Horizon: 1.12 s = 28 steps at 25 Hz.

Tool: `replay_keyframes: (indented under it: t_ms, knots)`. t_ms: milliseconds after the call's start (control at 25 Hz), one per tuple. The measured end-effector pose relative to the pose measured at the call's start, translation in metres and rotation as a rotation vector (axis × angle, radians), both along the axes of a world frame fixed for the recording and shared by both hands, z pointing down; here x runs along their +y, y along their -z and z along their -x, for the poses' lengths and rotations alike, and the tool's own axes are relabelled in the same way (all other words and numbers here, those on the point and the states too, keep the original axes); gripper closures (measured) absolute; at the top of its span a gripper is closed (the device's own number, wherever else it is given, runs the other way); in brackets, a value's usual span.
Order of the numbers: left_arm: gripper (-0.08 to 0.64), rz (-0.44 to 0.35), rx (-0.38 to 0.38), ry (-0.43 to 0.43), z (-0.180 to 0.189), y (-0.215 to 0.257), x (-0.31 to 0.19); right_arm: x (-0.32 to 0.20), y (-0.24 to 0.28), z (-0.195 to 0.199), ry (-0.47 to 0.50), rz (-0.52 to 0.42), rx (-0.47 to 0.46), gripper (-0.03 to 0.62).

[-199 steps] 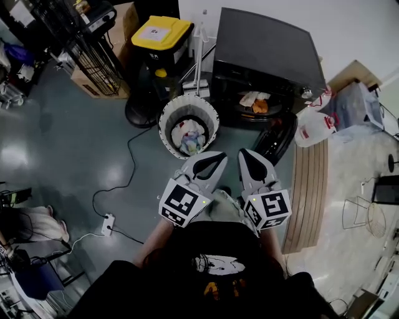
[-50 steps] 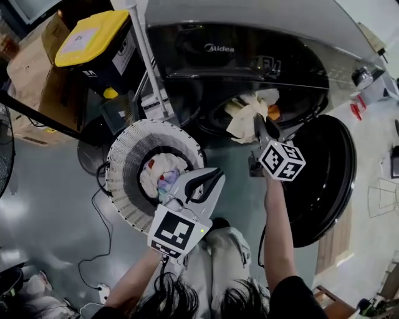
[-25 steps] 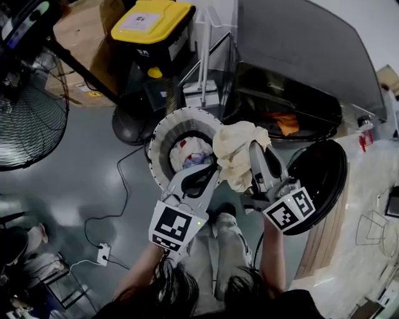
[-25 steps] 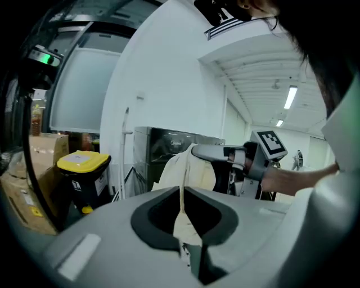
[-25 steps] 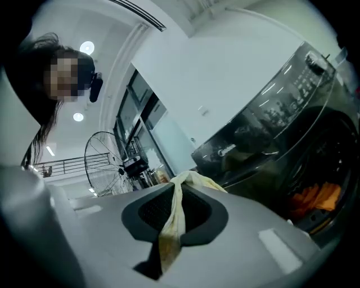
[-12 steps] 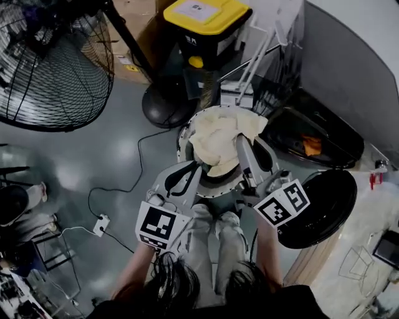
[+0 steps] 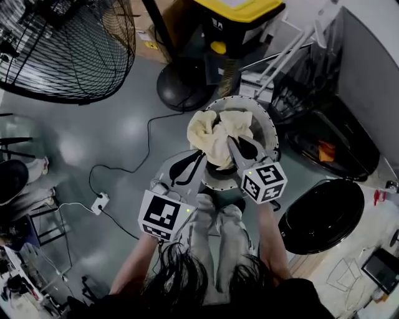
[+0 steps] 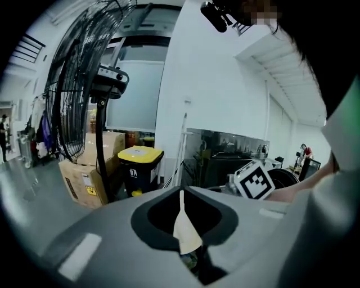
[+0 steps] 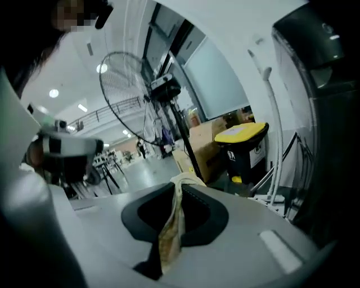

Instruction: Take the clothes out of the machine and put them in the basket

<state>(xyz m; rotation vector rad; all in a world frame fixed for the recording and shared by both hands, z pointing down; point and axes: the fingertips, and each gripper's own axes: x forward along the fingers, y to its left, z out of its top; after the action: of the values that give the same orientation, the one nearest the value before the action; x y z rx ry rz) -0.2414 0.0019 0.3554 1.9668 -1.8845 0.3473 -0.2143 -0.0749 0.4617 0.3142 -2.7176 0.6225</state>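
A large black wire-caged floor fan [image 7: 62,43] stands on the grey floor [image 7: 93,143] near a cardboard box [image 7: 142,34] and a yellow-lidded black bin [image 7: 240,15], with a white power strip [image 7: 100,203] and black cable [image 7: 140,149] lying well apart.

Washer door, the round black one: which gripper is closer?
Right. The right gripper is over the basket, up-left of the door; the left gripper lies farther left.
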Motion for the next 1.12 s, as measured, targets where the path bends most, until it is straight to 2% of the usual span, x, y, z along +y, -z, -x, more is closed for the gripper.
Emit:
replay_keyframes:
  t_ms: [120, 280, 320, 360, 400, 440, 600, 840, 1120]
  knots:
    - [0.545, -0.006, 0.015, 0.017, 0.006, -0.005, -0.004, 0.002, -0.045, 0.004, 0.053, -0.041, 0.125, 0.545]
    - [0.545, -0.016, 0.022, 0.022, 0.013, -0.01, -0.014, 0.001, -0.106, 0.001, 0.086, -0.041, 0.271, 0.534]
    - [0.545, -0.016, 0.022, 0.021, 0.013, -0.012, -0.016, 0.001, -0.119, 0.0, 0.093, -0.025, 0.299, 0.504]
    - [0.545, -0.016, 0.021, 0.019, 0.013, -0.014, -0.017, 0.004, -0.131, -0.001, 0.101, -0.006, 0.321, 0.433]
    - [0.545, -0.016, 0.02, 0.016, 0.013, -0.016, -0.018, 0.007, -0.139, -0.003, 0.107, 0.009, 0.337, 0.392]
    - [0.545, -0.016, 0.02, 0.014, 0.012, -0.017, -0.019, 0.009, -0.143, -0.004, 0.11, 0.013, 0.344, 0.382]
    - [0.545, -0.026, 0.025, 0.003, 0.007, -0.015, -0.021, 0.011, -0.131, -0.006, 0.08, 0.004, 0.303, 0.37]
    - [0.545, -0.037, 0.021, -0.054, -0.008, -0.009, -0.029, -0.004, -0.096, -0.015, -0.031, -0.003, 0.212, 0.368]
    - [0.545, -0.051, 0.023, -0.149, -0.044, -0.006, -0.053, -0.032, -0.07, -0.06, -0.152, -0.037, 0.175, 0.368]
